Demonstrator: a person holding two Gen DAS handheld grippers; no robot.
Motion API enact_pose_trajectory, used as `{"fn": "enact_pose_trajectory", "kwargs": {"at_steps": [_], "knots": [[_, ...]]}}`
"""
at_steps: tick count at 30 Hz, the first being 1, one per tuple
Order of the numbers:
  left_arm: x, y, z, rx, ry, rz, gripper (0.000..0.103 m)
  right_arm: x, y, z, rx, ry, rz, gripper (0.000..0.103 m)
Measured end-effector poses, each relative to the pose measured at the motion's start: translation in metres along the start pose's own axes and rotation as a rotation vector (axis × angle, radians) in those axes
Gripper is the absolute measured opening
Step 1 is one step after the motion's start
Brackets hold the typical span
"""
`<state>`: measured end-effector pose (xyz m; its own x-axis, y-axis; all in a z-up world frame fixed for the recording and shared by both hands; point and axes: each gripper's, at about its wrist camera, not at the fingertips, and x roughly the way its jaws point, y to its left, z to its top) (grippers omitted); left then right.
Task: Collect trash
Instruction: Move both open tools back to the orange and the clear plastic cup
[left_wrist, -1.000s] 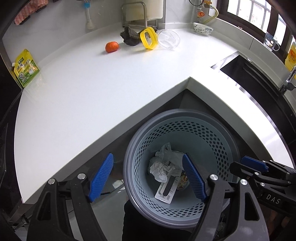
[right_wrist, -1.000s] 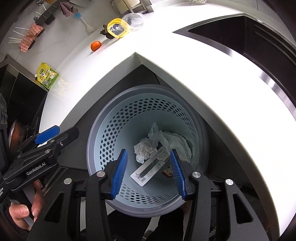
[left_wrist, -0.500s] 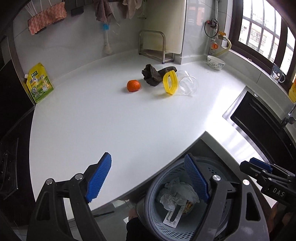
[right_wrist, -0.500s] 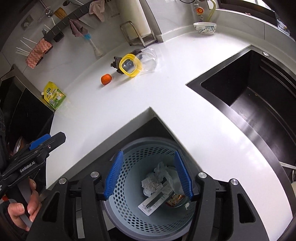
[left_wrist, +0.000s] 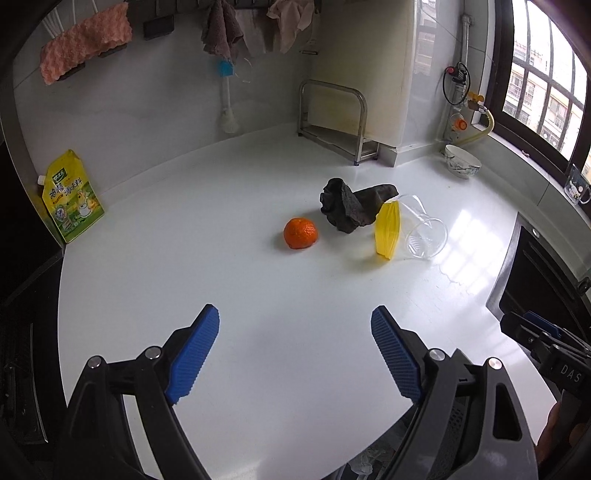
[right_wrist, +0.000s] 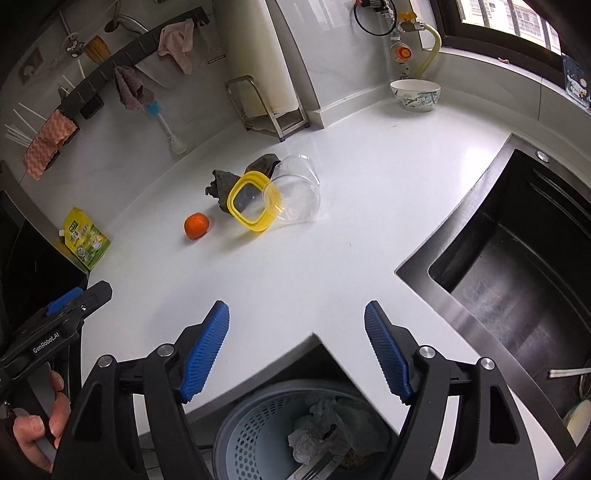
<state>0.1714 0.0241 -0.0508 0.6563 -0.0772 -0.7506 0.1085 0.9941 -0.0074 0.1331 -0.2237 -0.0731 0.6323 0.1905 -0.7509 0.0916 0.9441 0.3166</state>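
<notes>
Both the left gripper (left_wrist: 291, 354) and right gripper (right_wrist: 296, 350) have just spread wide, holding nothing.

A perforated grey bin (right_wrist: 258, 435) below the counter's inner corner holds crumpled white paper (right_wrist: 314, 432) and a flat packet (right_wrist: 314, 470).

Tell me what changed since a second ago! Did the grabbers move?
Both grabbers lifted away from over the bin and now look across the counter. The right gripper has just been opening its jaws wider, the left gripper a little too; nothing is between either pair. The orange, dark rag, yellow lid, clear tub and the trash in the bin stayed put.
</notes>
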Motion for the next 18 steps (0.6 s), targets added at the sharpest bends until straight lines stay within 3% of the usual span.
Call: {"fn": "enact_pose_trajectory", "kwargs": {"at_steps": [8,18], "knots": [[0.055,0.014,0.033,0.029,-0.004,-0.018,0.084,0.051,0.009,0.047,0.007,-0.068,-0.074,0.078],[0.113,0.019,0.054,0.054,0.022,-0.070,0.088,0.101,0.022,0.074,-0.029,-0.080,-0.104,0.080]]}}
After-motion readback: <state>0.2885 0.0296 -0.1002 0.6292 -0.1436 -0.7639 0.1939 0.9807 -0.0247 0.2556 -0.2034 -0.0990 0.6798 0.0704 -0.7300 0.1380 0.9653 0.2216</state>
